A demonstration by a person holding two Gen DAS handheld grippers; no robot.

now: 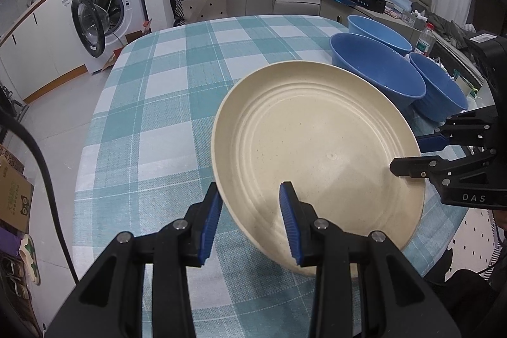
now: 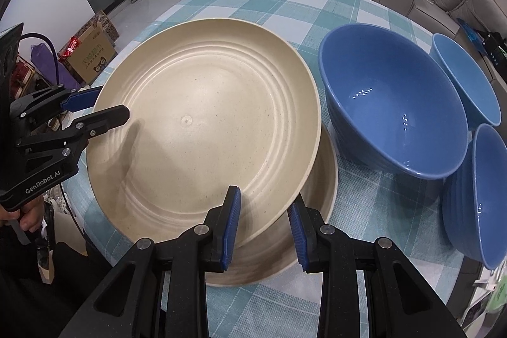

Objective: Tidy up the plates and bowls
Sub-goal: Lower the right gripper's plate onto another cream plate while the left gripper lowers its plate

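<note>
- Your left claw: pinching the near rim of the cream plate, one finger above, one under.
- Your right claw: pinching the same plate at the opposite rim.
- Cream plate: held tilted above a second cream plate lying on the checked table.
- Three blue bowls: large bowl just beside the plates, two smaller bowls close around it.
</note>
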